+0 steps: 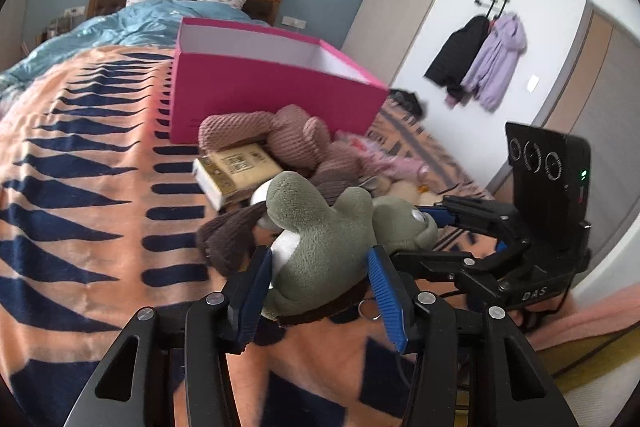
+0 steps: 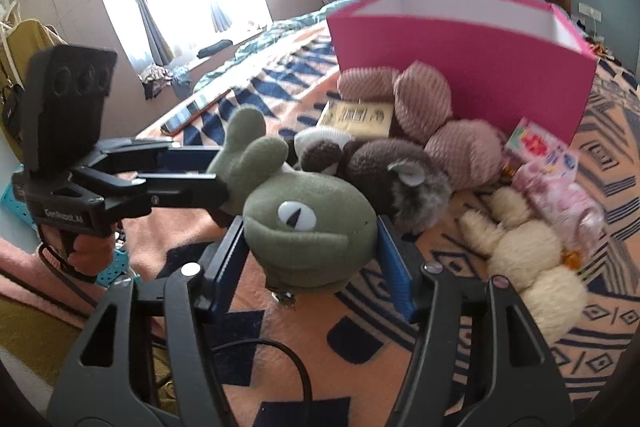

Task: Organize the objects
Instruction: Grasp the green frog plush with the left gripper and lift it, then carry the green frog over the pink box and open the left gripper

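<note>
Both my tongs, left (image 1: 320,287) and right (image 2: 312,259), clamp the green plush (image 1: 324,239); the pink box (image 1: 280,95) lies straight ahead, beyond the pile.

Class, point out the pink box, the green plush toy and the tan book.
pink box (image 1: 276,95), left wrist view, front wall.
green plush toy (image 2: 308,223), right wrist view, head.
tan book (image 1: 236,167), left wrist view, cover.

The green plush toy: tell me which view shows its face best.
The right wrist view. There the green plush toy faces the camera, eye and mouth plain. The left wrist view shows its back and limbs, the eye only edge-on.
</note>
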Demonstrator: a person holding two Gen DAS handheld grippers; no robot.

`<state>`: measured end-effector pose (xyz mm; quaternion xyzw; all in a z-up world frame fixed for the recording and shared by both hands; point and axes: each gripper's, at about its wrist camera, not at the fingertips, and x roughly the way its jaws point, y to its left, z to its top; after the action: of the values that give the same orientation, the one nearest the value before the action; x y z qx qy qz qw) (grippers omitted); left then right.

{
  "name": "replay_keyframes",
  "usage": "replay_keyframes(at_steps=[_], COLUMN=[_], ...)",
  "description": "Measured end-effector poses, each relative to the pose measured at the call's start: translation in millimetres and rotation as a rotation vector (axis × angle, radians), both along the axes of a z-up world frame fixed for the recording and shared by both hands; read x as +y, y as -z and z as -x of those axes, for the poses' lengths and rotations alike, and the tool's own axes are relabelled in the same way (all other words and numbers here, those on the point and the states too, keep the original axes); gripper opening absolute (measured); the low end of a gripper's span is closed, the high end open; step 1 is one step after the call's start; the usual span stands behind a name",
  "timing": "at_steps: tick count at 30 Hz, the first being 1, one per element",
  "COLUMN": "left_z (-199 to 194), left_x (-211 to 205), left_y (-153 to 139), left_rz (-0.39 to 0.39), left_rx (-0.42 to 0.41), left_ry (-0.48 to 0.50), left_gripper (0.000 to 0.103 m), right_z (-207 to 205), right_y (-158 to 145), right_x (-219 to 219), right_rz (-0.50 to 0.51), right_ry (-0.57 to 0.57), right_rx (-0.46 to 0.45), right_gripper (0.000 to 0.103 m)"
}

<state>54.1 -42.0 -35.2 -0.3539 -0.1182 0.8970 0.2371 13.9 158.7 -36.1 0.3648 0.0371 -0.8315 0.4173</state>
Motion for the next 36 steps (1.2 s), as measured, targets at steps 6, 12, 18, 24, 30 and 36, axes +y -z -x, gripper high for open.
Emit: replay_keyframes(at_steps=[6, 12, 18, 24, 30, 36], left_z=[2.7, 23.3, 57.4, 97.1, 133.5, 166.9], left_x=[6.2, 11.0, 10.2, 1.1, -7.2, -16.7], left_y=[-25.9, -54.5, -80.6, -97.0, -107.7, -109.2], left_rz=[0.004, 0.04, 0.083, 0.092, 0.119, 0.149], left_rx=[0.077, 0.152, 0.211, 0.226, 0.234, 0.227], left_ry=[0.008, 0.001, -0.024, -0.053, -0.089, -0.115], left_gripper=[0.05, 0.05, 0.05, 0.05, 0.05, 0.05], right_z=[0.2, 18.8, 51.8, 89.0, 130.1, 167.6], right_y=[-23.0, -47.8, -73.2, -91.0, -101.4, -106.5], right_x=[2.2, 2.4, -7.1, -15.8, -22.0, -32.2], right_rz=[0.015, 0.04, 0.05, 0.043, 0.052, 0.058], right_ry=[0.004, 0.021, 0.029, 0.029, 0.022, 0.022], right_rx=[0.085, 0.158, 0.223, 0.251, 0.249, 0.244], right_gripper=[0.064, 0.064, 0.064, 0.064, 0.064, 0.064])
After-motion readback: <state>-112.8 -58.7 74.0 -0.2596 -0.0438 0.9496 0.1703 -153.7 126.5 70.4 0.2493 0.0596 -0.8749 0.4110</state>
